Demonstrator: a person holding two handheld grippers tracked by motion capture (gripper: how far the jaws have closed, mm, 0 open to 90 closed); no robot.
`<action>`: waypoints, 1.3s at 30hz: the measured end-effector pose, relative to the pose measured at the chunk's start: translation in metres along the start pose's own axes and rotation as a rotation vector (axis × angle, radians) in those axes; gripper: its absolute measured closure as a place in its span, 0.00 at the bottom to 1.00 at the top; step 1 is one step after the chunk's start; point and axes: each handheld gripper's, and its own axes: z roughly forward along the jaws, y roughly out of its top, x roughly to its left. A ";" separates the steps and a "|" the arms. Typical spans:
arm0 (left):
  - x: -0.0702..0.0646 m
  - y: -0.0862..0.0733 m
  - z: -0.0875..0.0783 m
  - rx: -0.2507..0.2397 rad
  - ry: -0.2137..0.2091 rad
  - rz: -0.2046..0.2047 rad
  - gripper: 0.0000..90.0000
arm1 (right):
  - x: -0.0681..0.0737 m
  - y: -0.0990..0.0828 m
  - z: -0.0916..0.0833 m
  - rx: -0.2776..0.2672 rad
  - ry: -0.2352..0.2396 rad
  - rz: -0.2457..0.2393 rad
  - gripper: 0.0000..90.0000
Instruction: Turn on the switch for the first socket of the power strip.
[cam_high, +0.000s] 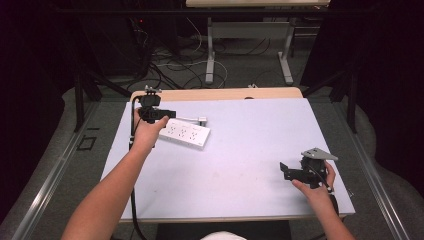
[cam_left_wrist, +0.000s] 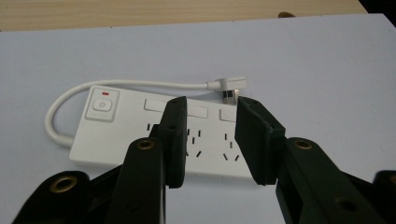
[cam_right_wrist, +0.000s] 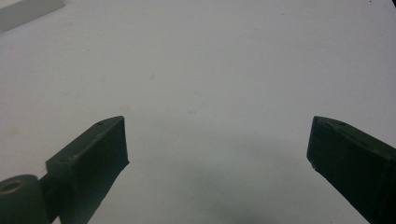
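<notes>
One white power strip (cam_left_wrist: 154, 135) lies under the left hand-held gripper (cam_left_wrist: 210, 140), jaws apart.

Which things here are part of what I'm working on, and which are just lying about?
In the job:
- white power strip
- its cord and plug
- left gripper, fingers apart above the strip, nothing between them

Just about:
- right gripper, open over bare table
- floor cables

High view looks forward and down over the whole bench (cam_high: 240, 150); both gripper views sit close above it, sharing the power strip (cam_left_wrist: 140, 135).
</notes>
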 end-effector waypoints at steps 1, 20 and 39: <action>-0.001 0.001 0.002 -0.011 0.008 -0.003 0.72 | 0.000 0.000 0.000 0.001 0.000 0.001 0.05; -0.004 0.014 0.027 -0.005 0.040 -0.004 0.82 | 0.002 -0.001 0.002 0.008 0.010 -0.013 0.05; 0.007 0.020 0.051 0.013 0.056 -0.026 0.92 | 0.002 0.000 0.003 0.004 0.009 -0.006 0.05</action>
